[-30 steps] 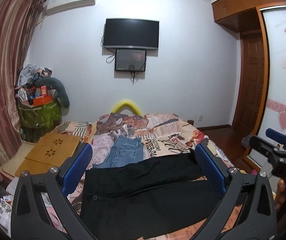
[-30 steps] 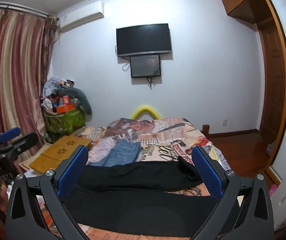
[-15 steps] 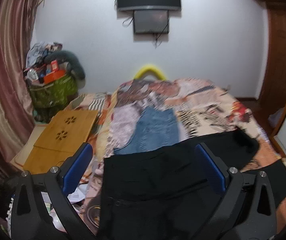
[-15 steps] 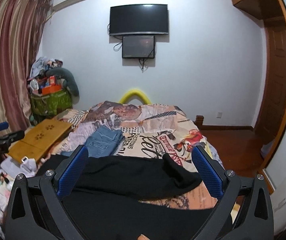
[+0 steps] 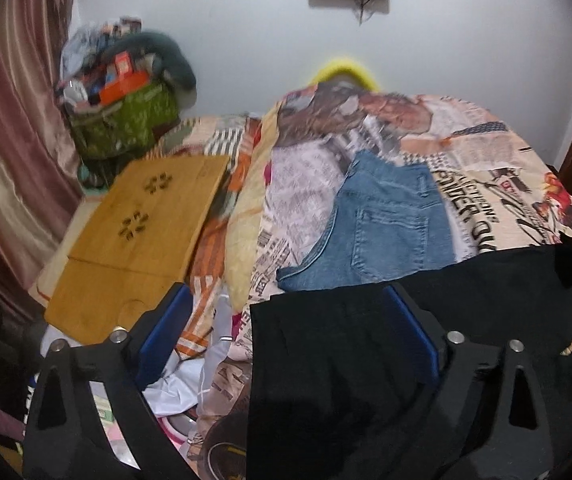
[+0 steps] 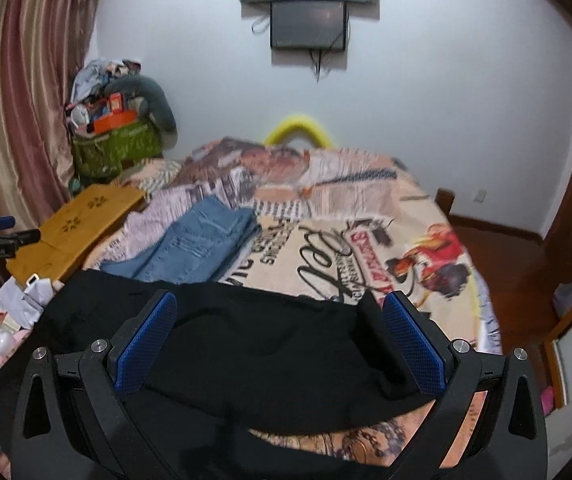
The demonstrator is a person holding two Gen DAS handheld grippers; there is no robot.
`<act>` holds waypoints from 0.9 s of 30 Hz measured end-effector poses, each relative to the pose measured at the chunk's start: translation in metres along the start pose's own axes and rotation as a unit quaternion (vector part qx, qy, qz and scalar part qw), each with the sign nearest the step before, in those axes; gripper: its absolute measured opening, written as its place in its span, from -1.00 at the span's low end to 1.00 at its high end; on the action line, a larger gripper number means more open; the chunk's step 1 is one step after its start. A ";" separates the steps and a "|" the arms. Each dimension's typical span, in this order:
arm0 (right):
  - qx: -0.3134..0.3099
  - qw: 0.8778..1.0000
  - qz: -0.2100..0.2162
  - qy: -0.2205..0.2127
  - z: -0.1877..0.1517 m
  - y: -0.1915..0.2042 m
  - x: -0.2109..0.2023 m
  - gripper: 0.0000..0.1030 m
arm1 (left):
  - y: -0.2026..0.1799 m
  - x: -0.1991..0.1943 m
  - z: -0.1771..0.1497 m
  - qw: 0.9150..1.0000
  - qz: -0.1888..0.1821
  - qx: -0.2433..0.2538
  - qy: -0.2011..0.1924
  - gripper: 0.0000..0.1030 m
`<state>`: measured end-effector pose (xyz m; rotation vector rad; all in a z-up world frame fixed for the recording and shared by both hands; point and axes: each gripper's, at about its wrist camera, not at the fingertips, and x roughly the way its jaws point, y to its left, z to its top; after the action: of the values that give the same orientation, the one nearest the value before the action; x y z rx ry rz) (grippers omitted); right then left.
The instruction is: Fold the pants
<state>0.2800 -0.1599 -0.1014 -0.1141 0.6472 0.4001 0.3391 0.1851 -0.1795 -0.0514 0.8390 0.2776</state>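
Black pants (image 5: pixel 346 360) lie spread across the near end of the bed, waistband to the left; they also show in the right wrist view (image 6: pixel 253 352). My left gripper (image 5: pixel 286 332) is open and empty, hovering above the waistband's left corner at the bed's left edge. My right gripper (image 6: pixel 279 340) is open and empty, hovering above the leg end of the pants, where a cuff (image 6: pixel 382 344) is turned up.
Folded blue jeans (image 5: pixel 382 228) lie on the printed bedspread (image 6: pixel 366 240) just beyond the pants. A wooden lap table (image 5: pixel 137 236) and floor clutter (image 6: pixel 9 312) sit left of the bed. A green basket (image 6: pixel 117 148) stands by the curtain. Wooden door right.
Both grippers have tilted downward and moved closer to the pants. The left one has shifted left over the waistband corner. Both stay open.
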 end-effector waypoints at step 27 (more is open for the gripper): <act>-0.099 0.973 0.067 0.197 -0.007 0.008 0.200 0.75 | 0.009 0.175 -0.028 0.979 -0.035 -0.016 0.200 -0.25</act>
<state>0.4178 -0.0888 -0.2283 -0.3481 1.0085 0.5796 0.4271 0.2283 -0.3272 -0.1716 1.2307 0.2166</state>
